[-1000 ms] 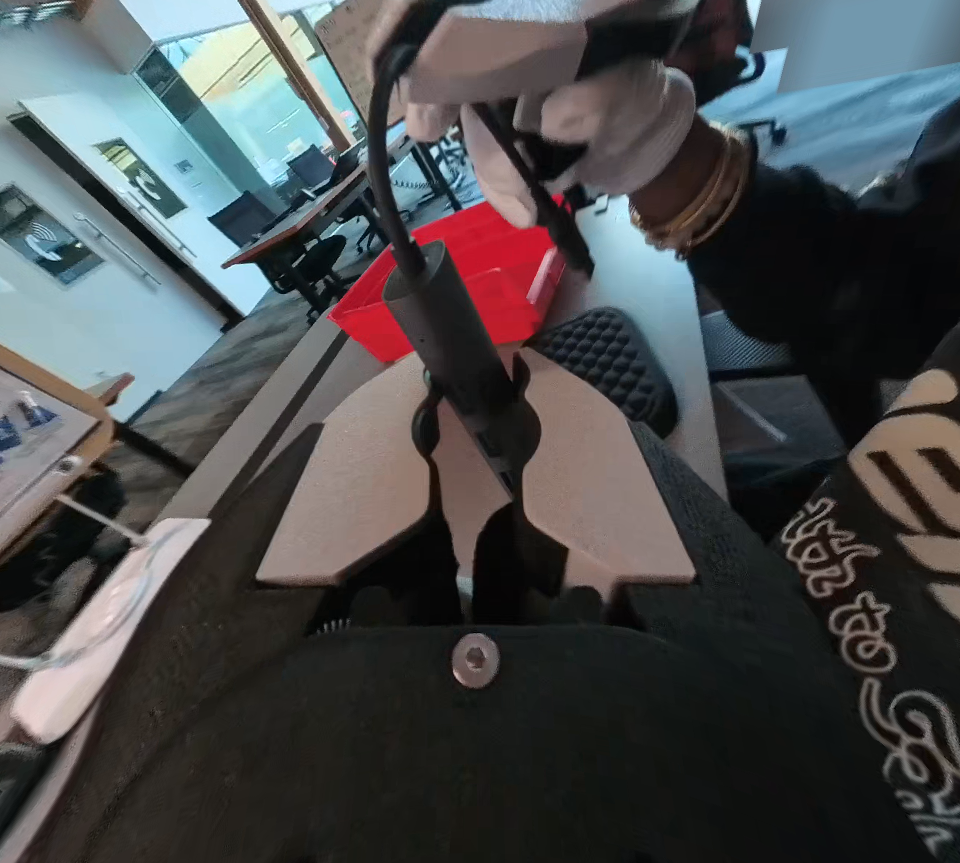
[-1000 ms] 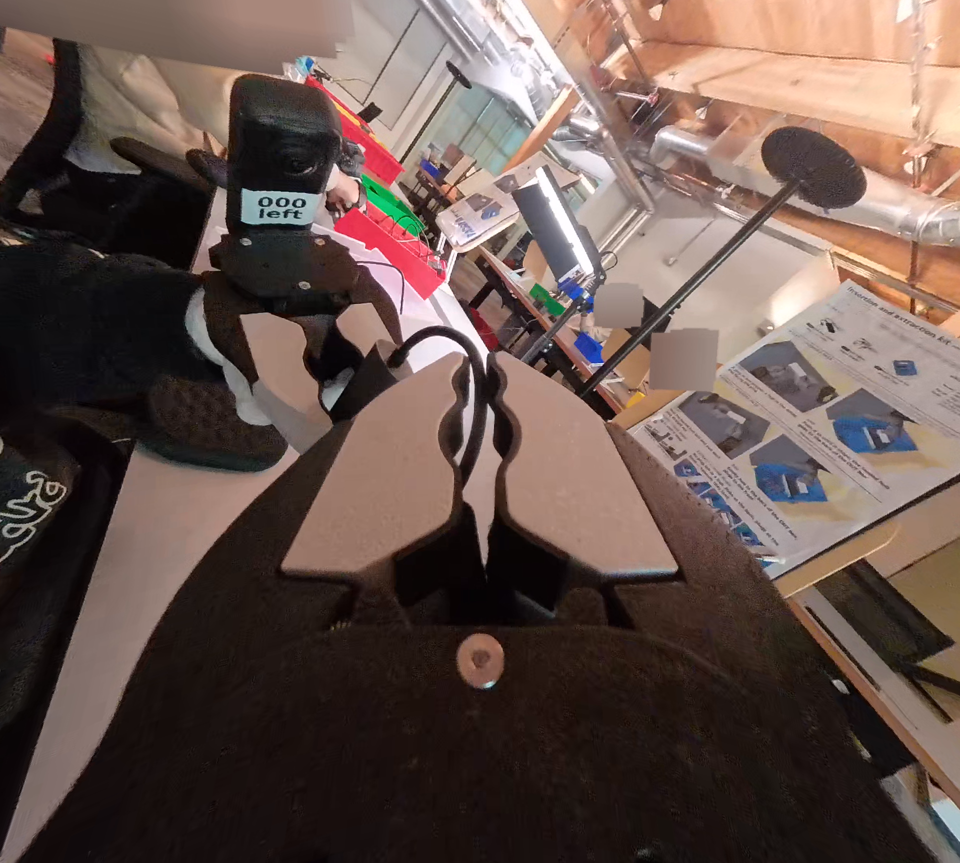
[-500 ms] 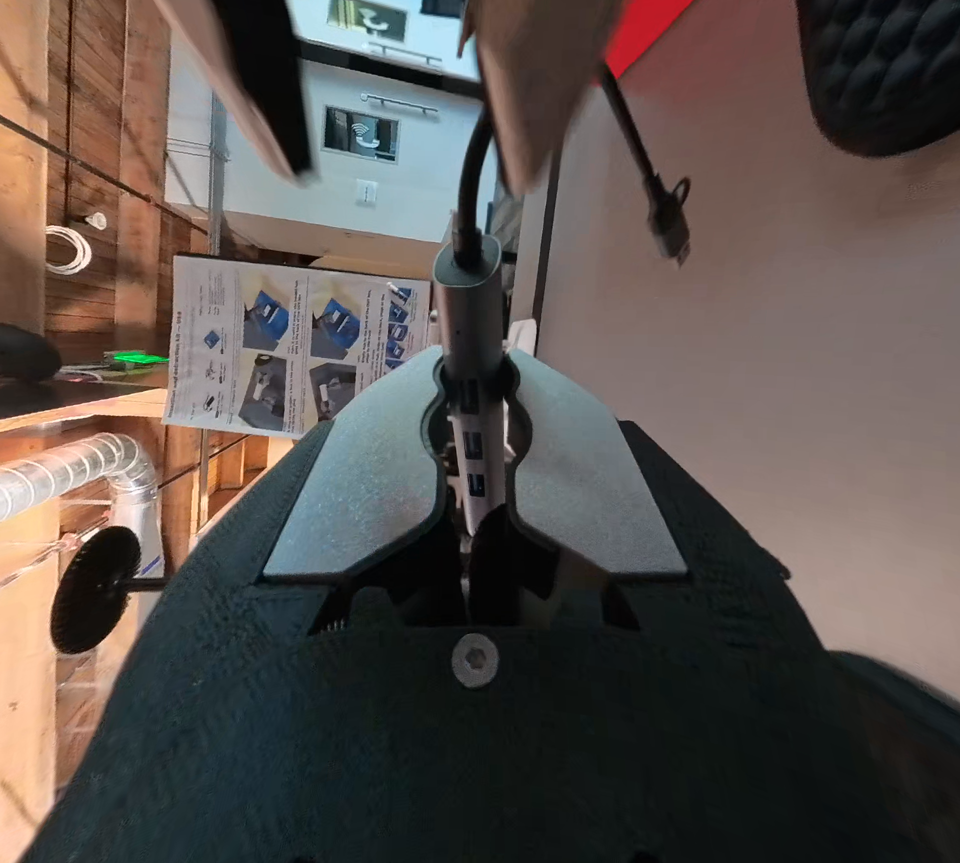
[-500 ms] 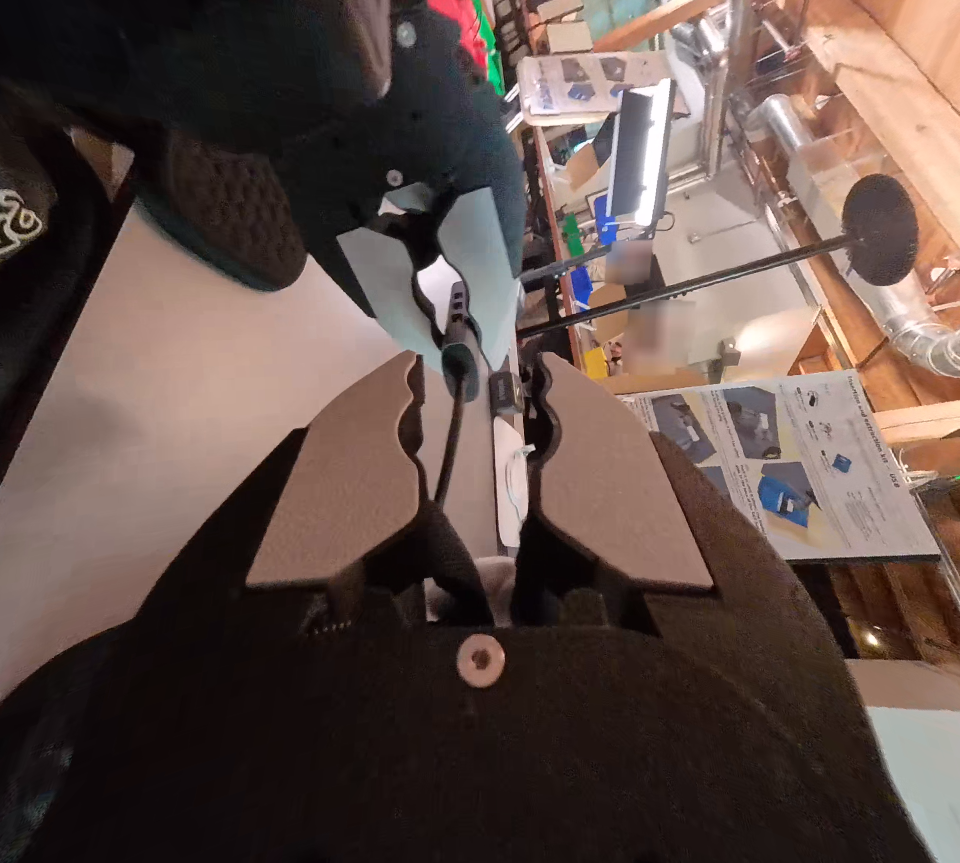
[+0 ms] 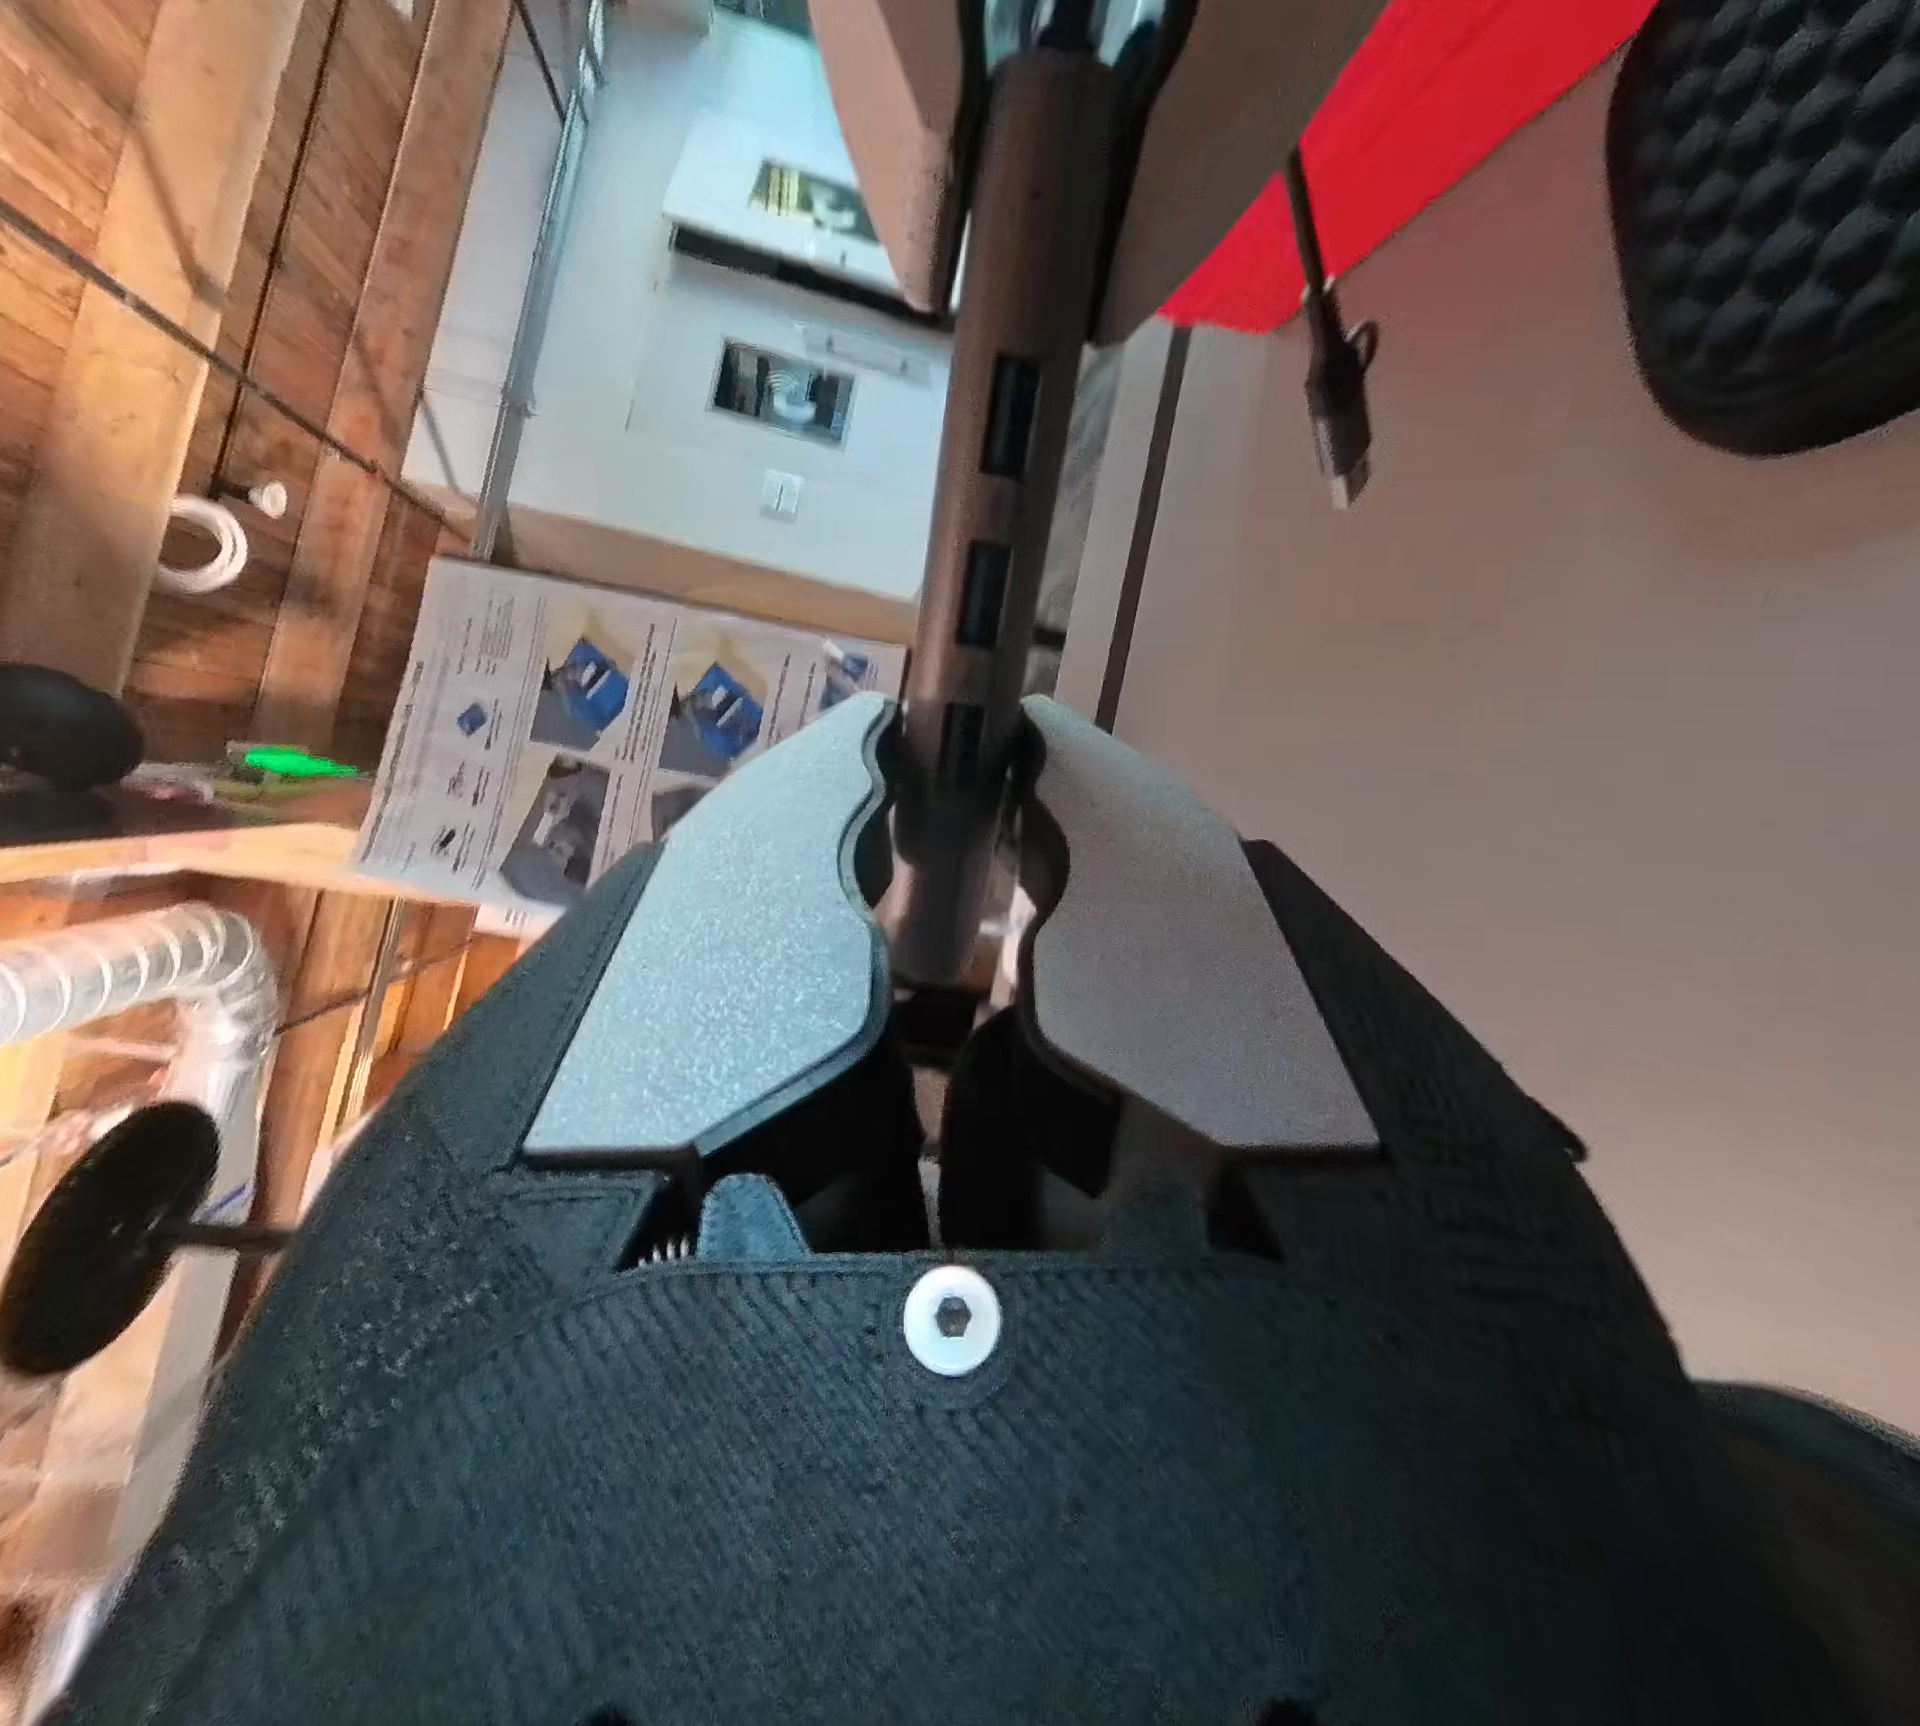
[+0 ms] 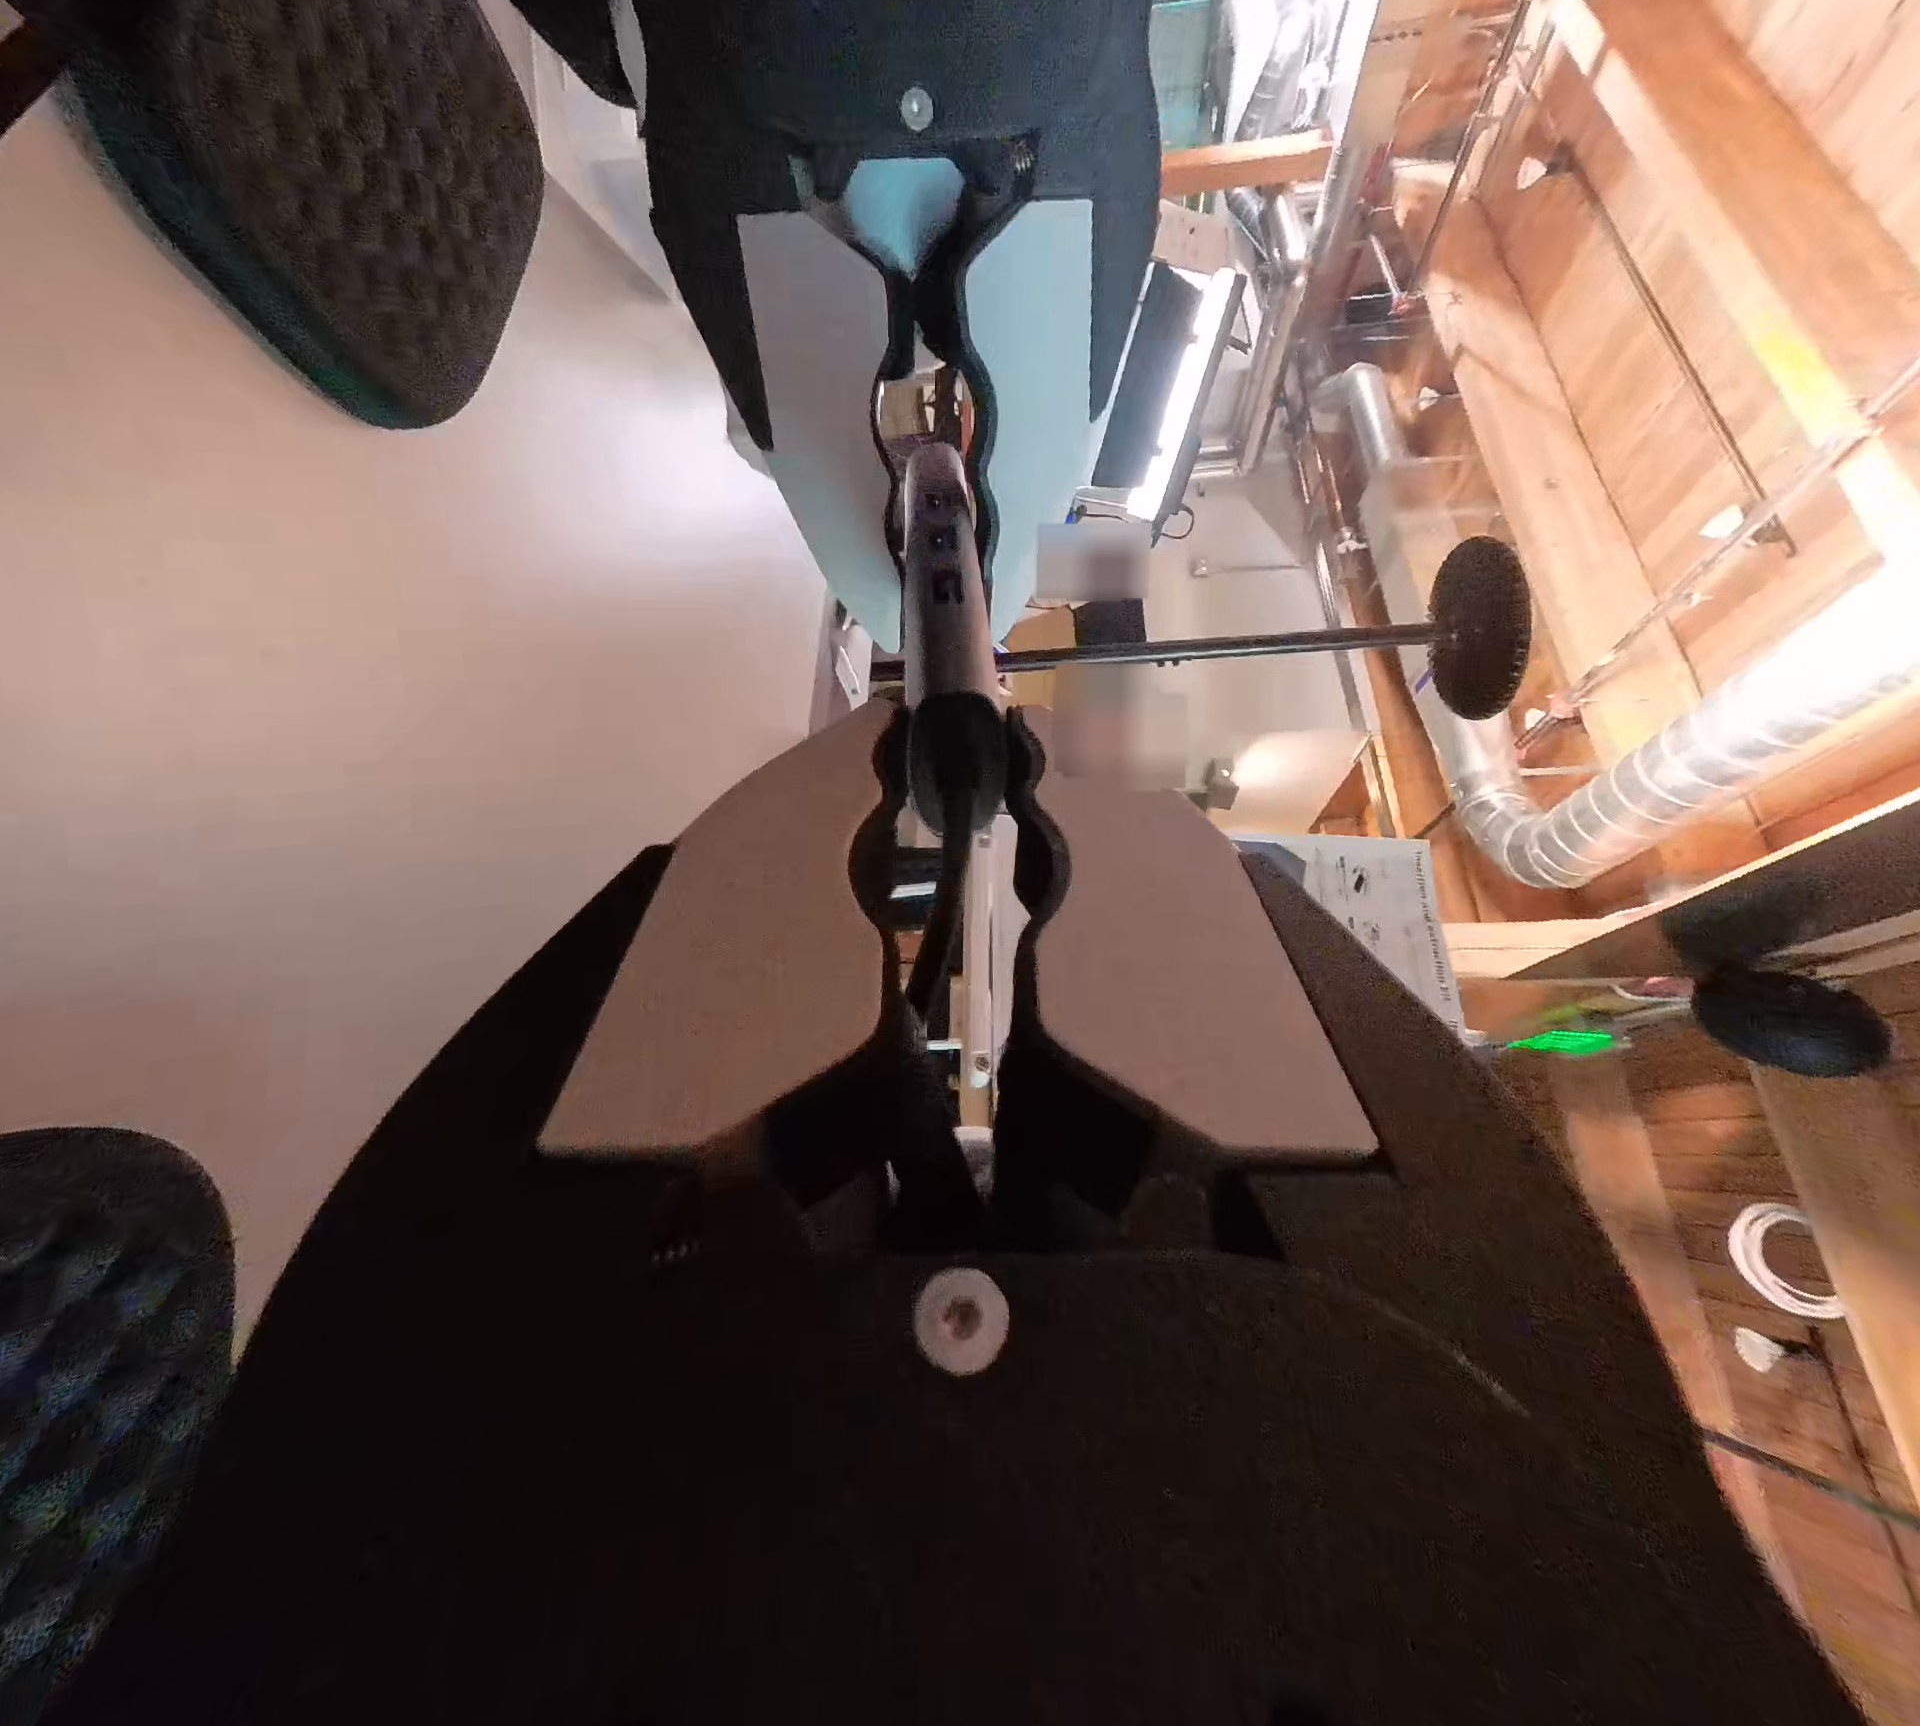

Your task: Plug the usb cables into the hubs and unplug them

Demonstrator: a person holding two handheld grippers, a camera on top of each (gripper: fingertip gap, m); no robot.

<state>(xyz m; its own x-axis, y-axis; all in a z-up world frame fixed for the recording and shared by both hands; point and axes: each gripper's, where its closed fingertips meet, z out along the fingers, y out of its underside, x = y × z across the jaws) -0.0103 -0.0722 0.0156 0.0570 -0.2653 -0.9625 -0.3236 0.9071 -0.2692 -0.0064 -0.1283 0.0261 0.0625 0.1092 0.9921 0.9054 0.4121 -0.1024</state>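
Note:
A dark grey USB hub (image 5: 997, 429) with several ports along its side spans between my two grippers above the table (image 5: 1558, 845). My left gripper (image 5: 958, 731) is shut on the hub's near end, with both pads against its sides. My right gripper (image 6: 956, 741) is shut on the hub's (image 6: 940, 596) rounded cable end, and the black cable runs back between its fingers. The right gripper's fingers (image 5: 883, 66) show at the top of the left wrist view, and the left gripper (image 6: 940, 627) faces me in the right wrist view. A loose USB plug (image 5: 1340, 429) hangs on its cable over the table.
A red bin (image 5: 1455, 66) and a black quilted pad (image 5: 1766, 118) lie on the table beyond the hub. The pad also shows in the right wrist view (image 6: 312, 149), with another dark pad (image 6: 83, 1364) at the lower left. A poster board (image 5: 582, 731) stands off the table's edge. Left tips to right tips: about 6 cm.
My right gripper let go of the thin cable, opened wide, then closed on the hub's cable end. Both grippers rolled to the side. More of the hub now sticks out of the left jaws.

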